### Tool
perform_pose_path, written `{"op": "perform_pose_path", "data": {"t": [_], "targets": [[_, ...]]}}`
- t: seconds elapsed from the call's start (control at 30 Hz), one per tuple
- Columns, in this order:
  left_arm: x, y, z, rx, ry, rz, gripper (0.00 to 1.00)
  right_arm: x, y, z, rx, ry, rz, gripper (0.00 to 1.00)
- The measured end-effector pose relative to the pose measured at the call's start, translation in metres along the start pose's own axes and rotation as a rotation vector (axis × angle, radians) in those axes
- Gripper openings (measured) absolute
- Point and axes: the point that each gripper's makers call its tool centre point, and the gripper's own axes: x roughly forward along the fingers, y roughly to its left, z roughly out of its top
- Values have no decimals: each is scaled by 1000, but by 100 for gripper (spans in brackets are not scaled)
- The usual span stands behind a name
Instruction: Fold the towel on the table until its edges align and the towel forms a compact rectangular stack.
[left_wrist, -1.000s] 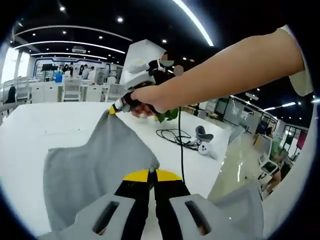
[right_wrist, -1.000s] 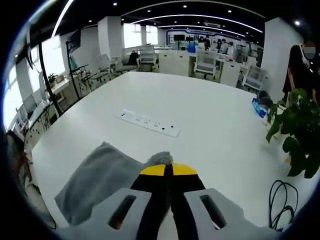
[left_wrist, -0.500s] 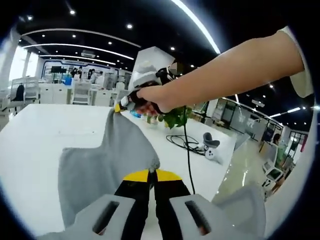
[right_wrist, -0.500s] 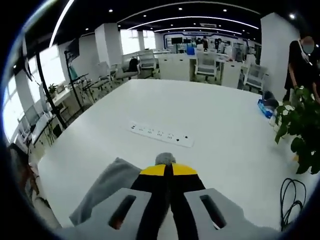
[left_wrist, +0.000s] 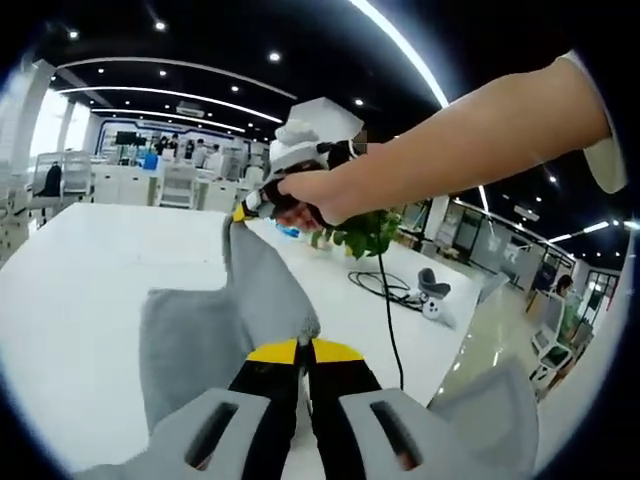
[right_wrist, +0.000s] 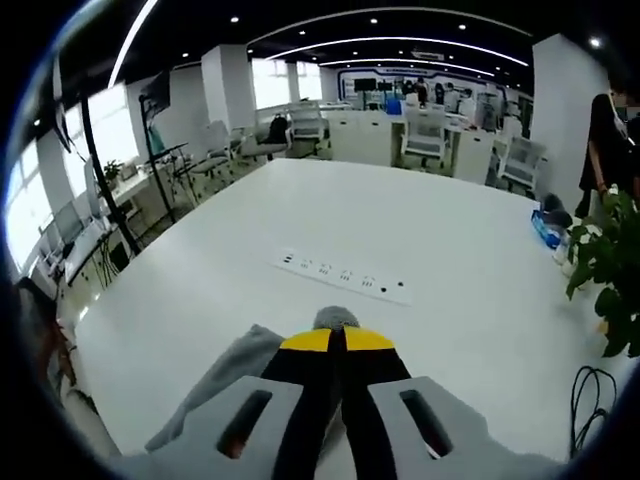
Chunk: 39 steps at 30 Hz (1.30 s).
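Both grippers, left gripper (left_wrist: 303, 350) and right gripper (right_wrist: 335, 338), have jaws clamped on the grey towel (left_wrist: 235, 320), lifted above the white counter (right_wrist: 380, 230). A power strip (right_wrist: 345, 277) lies farther out, a potted plant (right_wrist: 605, 270) at right, in an open office with ceiling light strips.

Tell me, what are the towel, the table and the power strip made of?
The towel looks like soft grey cloth, probably terry or microfibre: its surface is matte and it hangs limp between the two grippers. The table seems to be smooth white laminate or painted board, with a faint sheen; which one is unclear. The power strip looks like hard white plastic, with straight moulded edges and dark sockets.
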Motion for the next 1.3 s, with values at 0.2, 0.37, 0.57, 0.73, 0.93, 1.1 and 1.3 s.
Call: {"op": "perform_pose_path", "data": {"t": [0.2, 0.37, 0.57, 0.73, 0.93, 1.1, 1.3], "targets": [[-12, 14, 2, 10, -10, 27, 2, 17, 20, 0, -3, 4, 20, 0], [-20, 29, -2, -9, -9, 51, 2, 24, 37, 1, -31, -3, 28, 0], [-25, 41, -15, -41, 28, 86, 3, 35, 55, -4, -55, 14, 40, 0], [-29, 49, -23, -33, 43, 103, 3, 37, 68, -11, -60, 22, 49, 0], [-32, 60, -33, -65, 79, 113, 3, 56, 80, -22, -54, 44, 61, 0], [-35, 70, -42, -78, 107, 118, 3, 61, 89, -25, -71, 55, 69, 0], [-41, 86, -59, -114, 149, 147, 3, 79, 92, -33, -87, 63, 63, 0]]}}
